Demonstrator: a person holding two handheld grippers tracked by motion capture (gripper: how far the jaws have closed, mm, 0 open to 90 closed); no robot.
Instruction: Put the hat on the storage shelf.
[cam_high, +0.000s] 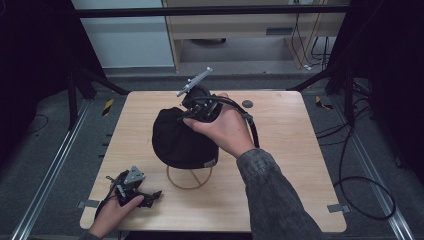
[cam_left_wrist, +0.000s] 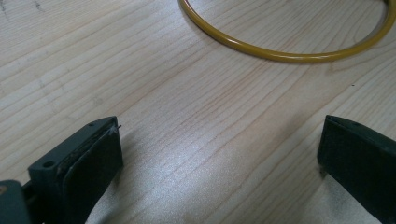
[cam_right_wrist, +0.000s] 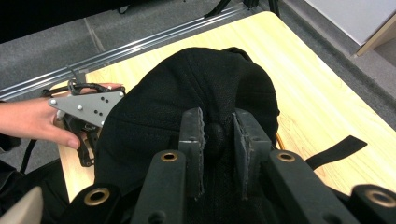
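Cap (cam_high: 180, 137): sitting near the counter's centre, black, crown bunched upward, lying over part of the yellow ring (cam_high: 190, 180).
Right tongs (cam_right_wrist: 218, 140): pinching a fold of the cap's crown, jaws nearly closed on the fabric; gripping from the cap's 1 o'clock in the high view (cam_high: 192, 107).
Left tongs (cam_high: 150, 196): resting at the cap's 7 o'clock, well apart from it, jaws spread wide over bare wood, holding nothing.
Yellow ring: peeking out at the cap's 6 o'clock.
Counter (cam_high: 290, 150): carrying everything, pale wood.
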